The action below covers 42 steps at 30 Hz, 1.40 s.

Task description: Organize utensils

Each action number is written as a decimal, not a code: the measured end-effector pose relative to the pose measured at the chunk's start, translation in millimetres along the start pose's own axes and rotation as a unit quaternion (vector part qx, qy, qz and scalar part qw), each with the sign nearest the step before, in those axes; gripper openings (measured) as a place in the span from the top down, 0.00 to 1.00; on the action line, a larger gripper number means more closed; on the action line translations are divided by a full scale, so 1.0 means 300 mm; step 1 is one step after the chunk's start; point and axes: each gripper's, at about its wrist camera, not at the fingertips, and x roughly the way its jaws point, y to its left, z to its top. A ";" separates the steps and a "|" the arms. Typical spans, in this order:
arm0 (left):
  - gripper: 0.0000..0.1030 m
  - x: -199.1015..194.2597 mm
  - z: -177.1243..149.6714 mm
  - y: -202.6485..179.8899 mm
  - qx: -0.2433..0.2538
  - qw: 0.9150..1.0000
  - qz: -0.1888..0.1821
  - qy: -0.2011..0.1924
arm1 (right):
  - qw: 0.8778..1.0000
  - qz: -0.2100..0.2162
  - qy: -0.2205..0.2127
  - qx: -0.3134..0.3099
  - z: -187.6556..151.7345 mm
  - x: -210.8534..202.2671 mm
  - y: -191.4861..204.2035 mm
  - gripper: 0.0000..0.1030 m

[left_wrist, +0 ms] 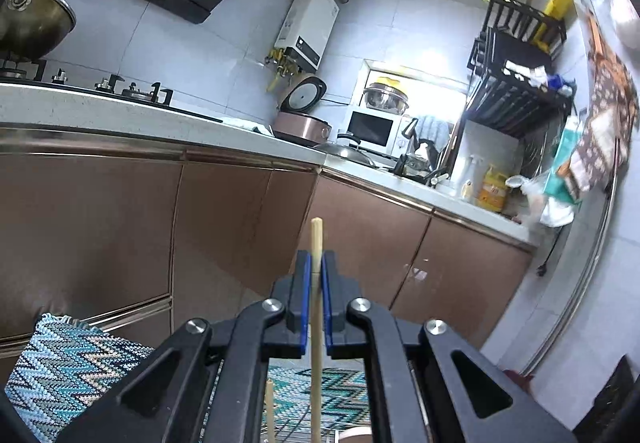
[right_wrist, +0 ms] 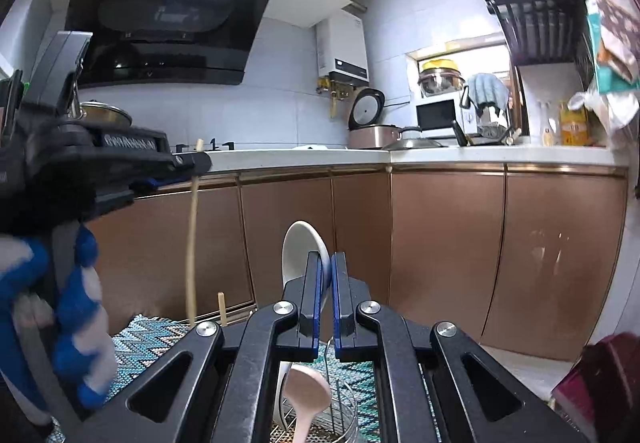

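In the left wrist view my left gripper is shut on a wooden chopstick that stands upright between the blue pads. A second chopstick rises beside it, above a wire utensil holder. In the right wrist view my right gripper is shut on a white spoon, bowl end up. Below it a pink spoon stands in the wire holder. At the left of this view the left gripper holds its chopstick in a gloved hand, with the loose chopstick close by.
A zigzag-patterned mat lies under the holder. Brown cabinet doors face both grippers, under a white counter carrying a rice cooker, a pot lid and bottles. A black rack hangs at the right.
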 end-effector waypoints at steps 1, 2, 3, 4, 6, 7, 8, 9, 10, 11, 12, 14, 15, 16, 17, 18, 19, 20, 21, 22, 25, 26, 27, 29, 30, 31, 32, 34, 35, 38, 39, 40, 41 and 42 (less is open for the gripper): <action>0.95 0.002 -0.022 -0.004 0.006 1.000 0.004 -0.005 | 1.000 -0.003 -0.001 -0.004 -0.011 0.000 0.004 0.96; 0.95 0.006 -0.037 -0.006 0.012 1.000 0.008 -0.008 | 1.000 -0.004 -0.001 -0.004 -0.020 0.002 0.006 0.95; 0.95 0.002 -0.050 -0.005 0.016 1.000 0.010 -0.011 | 1.000 -0.004 0.000 -0.001 -0.032 0.004 0.004 0.95; 0.95 0.000 -0.064 -0.006 0.020 1.000 0.012 -0.012 | 1.000 -0.005 0.001 0.002 -0.046 0.003 0.008 0.95; 0.95 0.001 -0.095 -0.004 0.022 1.000 0.015 -0.016 | 1.000 -0.008 0.003 0.001 -0.067 0.006 0.009 0.95; 0.95 0.000 -0.104 -0.002 0.022 0.999 0.018 -0.015 | 1.000 -0.008 0.005 0.004 -0.077 0.005 0.006 0.93; 0.94 0.002 -0.117 0.000 0.023 1.000 0.019 -0.010 | 1.000 -0.009 0.007 0.009 -0.086 0.003 0.004 0.92; 0.94 0.003 -0.126 0.002 0.023 1.000 0.019 -0.006 | 1.000 -0.011 0.009 0.010 -0.088 0.005 0.000 0.91; 0.94 0.001 -0.138 0.003 0.025 0.999 0.021 -0.003 | 1.000 -0.013 0.010 0.012 -0.097 0.000 -0.003 0.90; 0.94 -0.003 -0.145 0.002 0.029 0.999 0.024 -0.002 | 1.000 -0.014 0.011 0.012 -0.102 -0.005 -0.005 0.89; 0.94 -0.006 -0.156 0.001 0.033 0.999 0.026 0.001 | 1.000 -0.015 0.012 0.013 -0.108 -0.010 -0.009 0.89; 0.93 -0.013 -0.170 -0.001 0.037 0.999 0.028 0.009 | 1.000 -0.014 0.015 0.020 -0.116 -0.028 -0.016 0.88; 0.91 -0.020 -0.173 -0.001 0.037 0.999 0.028 0.013 | 0.999 -0.017 0.016 0.022 -0.117 -0.036 -0.018 0.87; 0.87 -0.030 -0.175 -0.002 0.038 0.999 0.027 0.015 | 0.999 -0.018 0.016 0.024 -0.118 -0.044 -0.019 0.85; 0.84 -0.040 -0.174 -0.002 0.039 0.999 0.027 0.016 | 0.999 -0.018 0.016 0.026 -0.118 -0.052 -0.021 0.84; 0.79 -0.052 -0.172 -0.002 0.041 0.999 0.029 0.017 | 0.999 -0.018 0.016 0.029 -0.114 -0.065 -0.022 0.81; 0.77 -0.068 -0.169 -0.002 0.043 0.999 0.030 0.017 | 0.999 -0.019 0.015 0.031 -0.114 -0.076 -0.022 0.79; 0.77 -0.081 -0.163 -0.004 0.044 0.998 0.031 0.017 | 0.999 -0.019 0.015 0.032 -0.110 -0.086 -0.021 0.78; 0.77 -0.100 -0.157 -0.006 0.046 0.998 0.033 0.018 | 0.999 -0.020 0.014 0.033 -0.107 -0.097 -0.021 0.78; 0.77 -0.114 -0.150 -0.007 0.048 0.998 0.034 0.018 | 0.999 -0.020 0.013 0.034 -0.102 -0.116 -0.019 0.77; 0.77 -0.172 -0.120 -0.006 0.052 0.998 0.040 0.018 | 0.999 -0.022 0.009 0.035 -0.081 -0.170 -0.011 0.76; 0.76 -0.195 -0.109 -0.007 0.054 0.997 0.042 0.018 | 0.999 -0.023 0.008 0.034 -0.073 -0.189 -0.009 0.75; 0.75 -0.228 -0.095 -0.008 0.057 0.997 0.045 0.018 | 0.999 -0.025 0.006 0.035 -0.065 -0.214 -0.006 0.75; 0.66 -0.279 -0.068 -0.011 0.061 0.997 0.050 0.016 | 0.999 -0.031 0.002 0.039 -0.044 -0.266 -0.007 0.71; 0.61 -0.315 -0.055 -0.012 0.063 0.997 0.053 0.013 | 0.999 -0.032 0.001 0.042 -0.032 -0.290 -0.009 0.66; 0.60 -0.362 -0.038 -0.014 0.067 0.996 0.055 0.009 | 0.998 -0.035 0.001 0.045 -0.020 -0.318 -0.011 0.62; 0.60 -0.397 -0.027 -0.015 0.070 0.996 0.058 0.006 | 0.998 -0.038 0.002 0.046 -0.007 -0.347 -0.011 0.61; 0.60 -0.461 -0.004 -0.015 0.077 0.994 0.071 0.008 | 0.998 -0.043 0.003 0.049 0.019 -0.408 -0.012 0.58; 0.60 -0.498 0.005 -0.012 0.081 0.993 0.080 0.011 | 0.998 -0.043 0.005 0.051 0.030 -0.438 -0.012 0.58; 0.60 -0.608 0.028 0.006 0.085 0.991 0.099 0.023 | 0.997 -0.044 0.016 0.054 0.057 -0.510 -0.010 0.58; 0.60 -0.640 0.033 0.015 0.085 0.991 0.104 0.027 | 0.997 -0.043 0.019 0.055 0.070 -0.535 -0.010 0.58; 0.60 -0.677 0.038 0.027 0.084 0.990 0.109 0.030 | 0.997 -0.042 0.021 0.056 0.082 -0.561 -0.005 0.58; 0.60 -0.712 0.044 0.037 0.084 0.989 0.114 0.032 | 0.997 -0.042 0.024 0.054 0.095 -0.586 -0.001 0.58; 0.60 -0.761 0.051 0.050 0.083 0.989 0.121 0.033 | 0.997 -0.043 0.026 0.052 0.104 -0.609 0.005 0.58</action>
